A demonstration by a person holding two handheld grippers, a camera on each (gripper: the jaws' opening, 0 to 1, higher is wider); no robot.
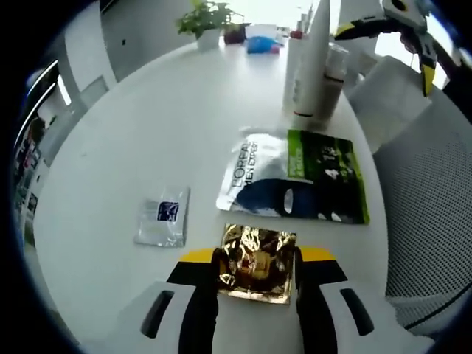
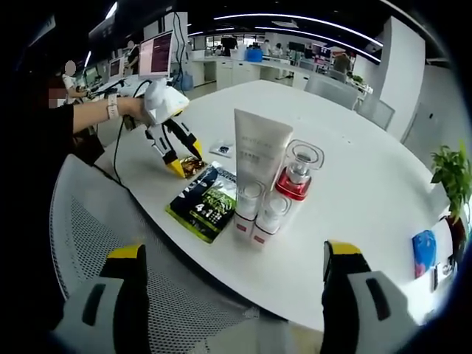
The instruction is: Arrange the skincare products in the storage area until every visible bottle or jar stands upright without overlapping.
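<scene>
Item: gold foil sachet (image 1: 256,263), crinkled, reflective, flat, lying near the desk (image 1: 162,133) edge. Left gripper (image 1: 256,276) jaws sit at either side of it, apparently closing on it; a firm hold cannot be confirmed.

Step in hand, by judgement: picking up the sachet to place it with the group. Next move calls for a clean lift without creasing.

Adjacent: green-and-black L'Oréal sachet (image 1: 299,177) just beyond; small silver sachet (image 1: 164,216) to one side.

Standing upright, touching: white tube (image 2: 257,166), red-collared clear bottle (image 2: 295,181).

Right gripper (image 2: 236,295): jaws wide apart, empty, off the desk edge.
</scene>
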